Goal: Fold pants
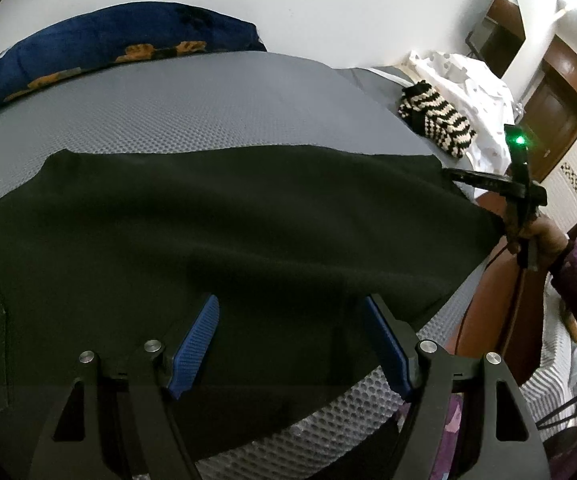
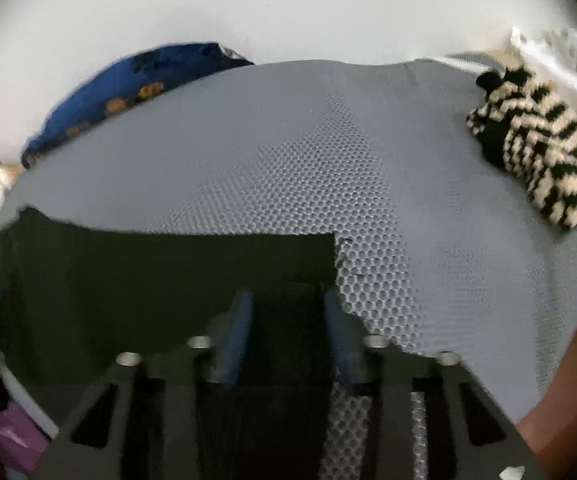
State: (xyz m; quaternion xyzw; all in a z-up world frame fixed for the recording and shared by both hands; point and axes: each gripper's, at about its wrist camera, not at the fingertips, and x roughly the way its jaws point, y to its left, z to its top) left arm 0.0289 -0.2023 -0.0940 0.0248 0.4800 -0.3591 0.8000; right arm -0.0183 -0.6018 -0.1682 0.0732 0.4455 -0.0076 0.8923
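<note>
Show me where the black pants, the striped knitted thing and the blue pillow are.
Black pants (image 1: 228,220), left wrist view, middle of the spread fabric.
Striped knitted thing (image 2: 544,160), right wrist view, its middle.
Blue pillow (image 1: 100,44), left wrist view, its top face.

Bare grey honeycomb mat lies open beyond the black pants. Obstacles: a blue pillow along the far left edge, a striped knit item and white cloth at far right.

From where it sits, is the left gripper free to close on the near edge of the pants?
Probably yes: the left gripper stands open over the black pants, with nothing between its jaws and the cloth.
</note>
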